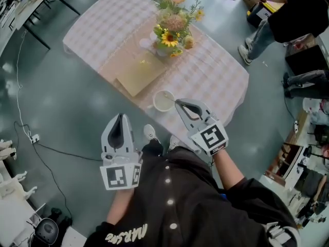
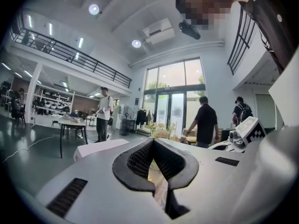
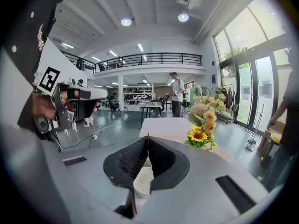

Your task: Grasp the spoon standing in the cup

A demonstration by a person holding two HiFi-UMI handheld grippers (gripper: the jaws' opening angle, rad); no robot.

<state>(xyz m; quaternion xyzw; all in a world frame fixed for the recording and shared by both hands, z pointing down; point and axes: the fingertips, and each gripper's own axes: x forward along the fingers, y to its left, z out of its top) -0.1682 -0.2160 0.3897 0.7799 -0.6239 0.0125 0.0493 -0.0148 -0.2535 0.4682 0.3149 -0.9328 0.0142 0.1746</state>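
Though head view only puts the right claw at the cup, worktop's near edge, right gripper view catches it pinched on the spoon's handle; left claw closed, empty.

Bright, even daylight from tall windows and ceiling lamps; fisheye edges dark, warped.
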